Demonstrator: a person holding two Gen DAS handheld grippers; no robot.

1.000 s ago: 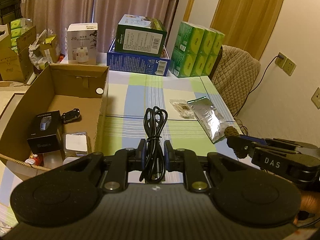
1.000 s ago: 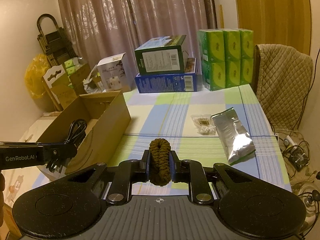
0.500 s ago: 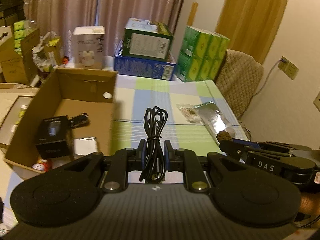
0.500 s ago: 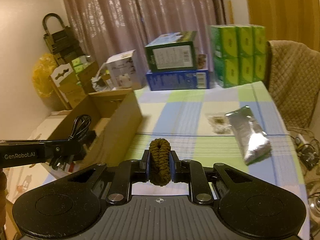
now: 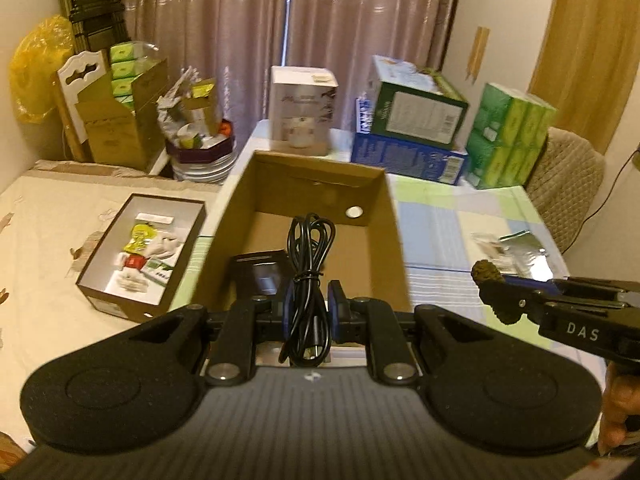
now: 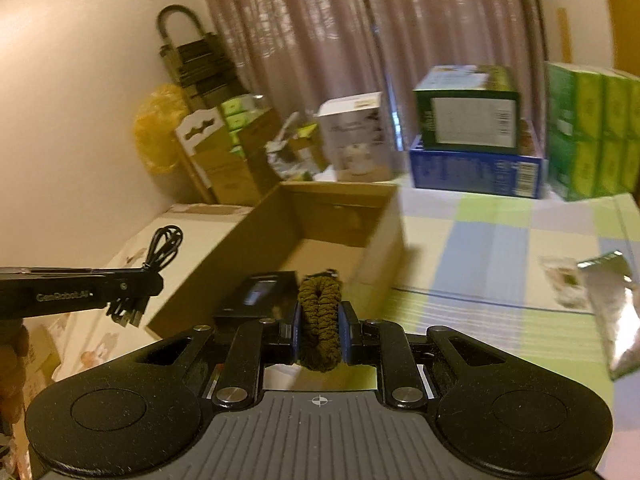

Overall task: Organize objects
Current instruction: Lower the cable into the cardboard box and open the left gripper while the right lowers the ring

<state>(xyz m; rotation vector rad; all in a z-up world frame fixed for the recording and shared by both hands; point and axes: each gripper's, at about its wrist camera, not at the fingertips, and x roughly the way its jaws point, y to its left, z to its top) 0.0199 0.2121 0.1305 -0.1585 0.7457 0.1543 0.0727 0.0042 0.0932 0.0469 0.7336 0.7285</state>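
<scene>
My left gripper (image 5: 311, 312) is shut on a coiled black cable (image 5: 310, 248) and hangs over the near end of an open cardboard box (image 5: 380, 240). Seen from the right wrist view, that left gripper (image 6: 132, 284) holds the black cable (image 6: 164, 246) left of the cardboard box (image 6: 384, 248). My right gripper (image 6: 320, 332) is shut on a brown fuzzy scrunchie (image 6: 320, 316) above the box's near right part. From the left wrist view the right gripper (image 5: 496, 296) and scrunchie (image 5: 486, 272) sit to the right of the box. A black device box (image 5: 260, 276) lies inside.
A silver foil pouch (image 6: 612, 308) and a small clear packet (image 6: 564, 280) lie on the checked tablecloth (image 6: 492, 248). Stacked boxes (image 5: 412, 136) and green tissue packs (image 5: 512, 136) stand at the back. A smaller open box of sachets (image 5: 140, 252) rests on the bed at left.
Both grippers swung left with their loads, from over the tablecloth to over the cardboard box. The box has come to the centre of both views.
</scene>
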